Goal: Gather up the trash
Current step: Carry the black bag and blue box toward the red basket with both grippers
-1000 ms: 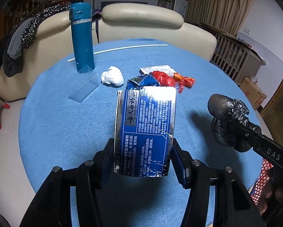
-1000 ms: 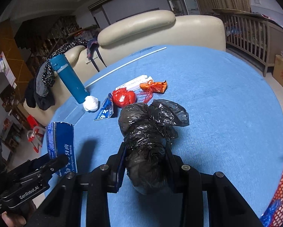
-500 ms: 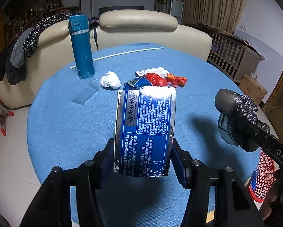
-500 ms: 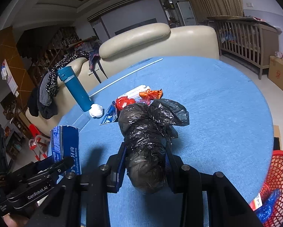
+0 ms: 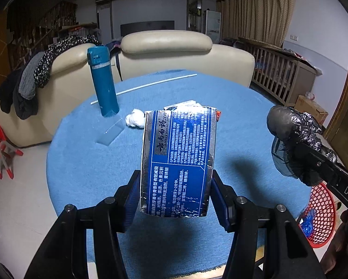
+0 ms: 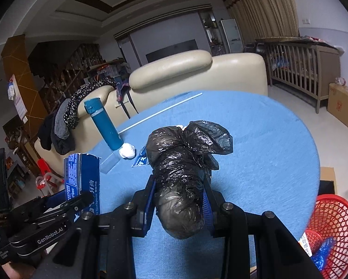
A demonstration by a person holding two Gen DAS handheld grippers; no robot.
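Your left tongs (image 5: 175,194) clamp the flattened blue-and-silver toothpaste carton (image 5: 177,160) by its lower sides, lifted above the round blue-covered counter (image 5: 81,162); it is light, crushable card, printed in Chinese with "Toothpaste" readable. Your right tongs (image 6: 179,205) are shut on the crumpled black plastic bag (image 6: 181,176), soft and slippery, best held around its thick middle. The red mesh basket (image 6: 334,225) sits low right; "GenRobot.AI" marks the left tongs.

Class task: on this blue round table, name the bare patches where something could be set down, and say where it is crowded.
Bare: the table's right side, from the black bag to the rim, and the near-left part below the teal bottle. Crowded: the middle strip with the bottle, white wad, blue wrapper and white rod.
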